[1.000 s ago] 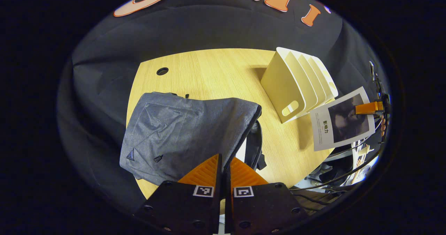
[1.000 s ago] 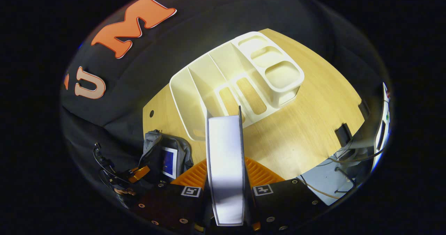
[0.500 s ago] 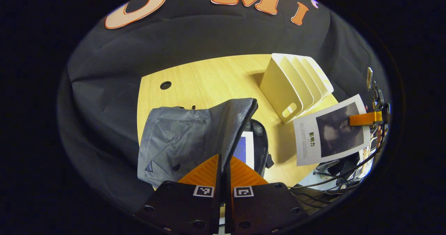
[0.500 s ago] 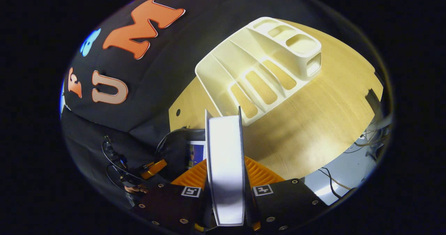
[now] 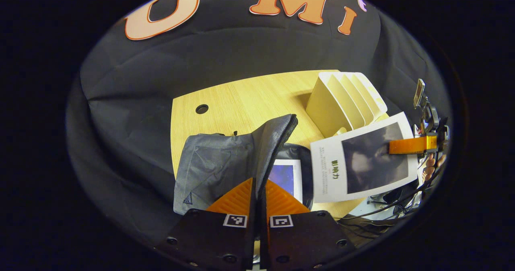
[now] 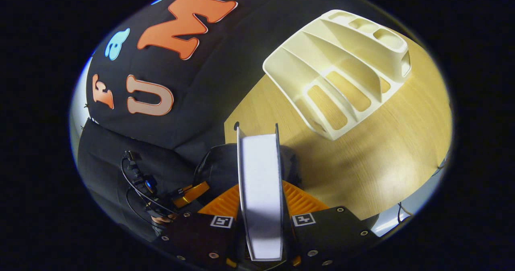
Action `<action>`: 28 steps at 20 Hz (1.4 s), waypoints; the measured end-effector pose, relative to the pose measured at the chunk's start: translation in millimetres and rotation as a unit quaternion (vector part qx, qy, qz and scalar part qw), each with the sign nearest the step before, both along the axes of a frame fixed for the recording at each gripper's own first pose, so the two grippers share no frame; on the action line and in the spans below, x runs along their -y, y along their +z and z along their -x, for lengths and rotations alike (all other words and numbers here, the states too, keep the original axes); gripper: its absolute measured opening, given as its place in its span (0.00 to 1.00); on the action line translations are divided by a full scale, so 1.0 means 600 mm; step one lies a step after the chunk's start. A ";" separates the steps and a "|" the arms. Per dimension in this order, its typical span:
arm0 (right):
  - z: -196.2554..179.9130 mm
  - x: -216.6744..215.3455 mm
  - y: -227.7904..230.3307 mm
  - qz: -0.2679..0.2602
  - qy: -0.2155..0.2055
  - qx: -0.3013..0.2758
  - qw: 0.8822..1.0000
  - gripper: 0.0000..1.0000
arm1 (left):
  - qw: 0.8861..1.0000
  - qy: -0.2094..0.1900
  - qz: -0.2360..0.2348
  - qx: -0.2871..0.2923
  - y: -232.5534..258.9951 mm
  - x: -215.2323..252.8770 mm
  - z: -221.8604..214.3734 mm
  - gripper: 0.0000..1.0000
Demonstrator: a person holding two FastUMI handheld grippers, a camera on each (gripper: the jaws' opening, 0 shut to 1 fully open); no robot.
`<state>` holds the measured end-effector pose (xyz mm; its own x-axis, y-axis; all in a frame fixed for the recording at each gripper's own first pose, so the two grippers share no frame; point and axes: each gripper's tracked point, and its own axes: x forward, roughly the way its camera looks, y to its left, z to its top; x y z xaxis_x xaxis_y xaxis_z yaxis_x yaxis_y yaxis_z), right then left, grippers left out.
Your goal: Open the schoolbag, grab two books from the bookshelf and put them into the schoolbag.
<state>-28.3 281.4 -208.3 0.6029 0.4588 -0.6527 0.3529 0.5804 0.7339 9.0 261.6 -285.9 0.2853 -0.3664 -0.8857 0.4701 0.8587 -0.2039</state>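
On the left, the left gripper is closed, its jaws pinching the grey flap of the schoolbag and holding it raised above the wooden table. One book lies inside the opened bag. To the right, the right gripper clamps a second book by its edge, held just above the bag's mouth. Beyond stands the cream bookshelf, its slots bare.

You see a matt grey cloth schoolbag, smooth cream plastic bookshelf, pale wood-grain table, paper-paged book.
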 end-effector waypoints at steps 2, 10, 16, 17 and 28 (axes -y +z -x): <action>-0.021 -0.034 -0.012 -0.017 0.003 0.004 1.000 0.39 | 1.000 -0.001 -0.001 0.003 0.004 0.002 -0.004 0.07; -0.084 -0.116 -0.075 -0.048 0.010 0.002 0.999 0.38 | 1.000 0.002 0.000 0.028 0.015 0.000 -0.014 0.07; -0.117 -0.198 -0.103 -0.089 0.007 0.009 0.996 0.38 | 0.999 0.006 0.016 0.042 0.030 0.018 -0.017 0.05; -0.123 -0.203 -0.108 -0.089 0.002 0.014 0.996 0.38 | 0.999 0.003 0.018 0.046 0.035 0.020 -0.018 0.07; -0.151 -0.269 -0.164 -0.090 -0.005 0.027 0.996 0.39 | 0.998 -0.032 0.031 0.053 0.057 0.085 -0.001 0.07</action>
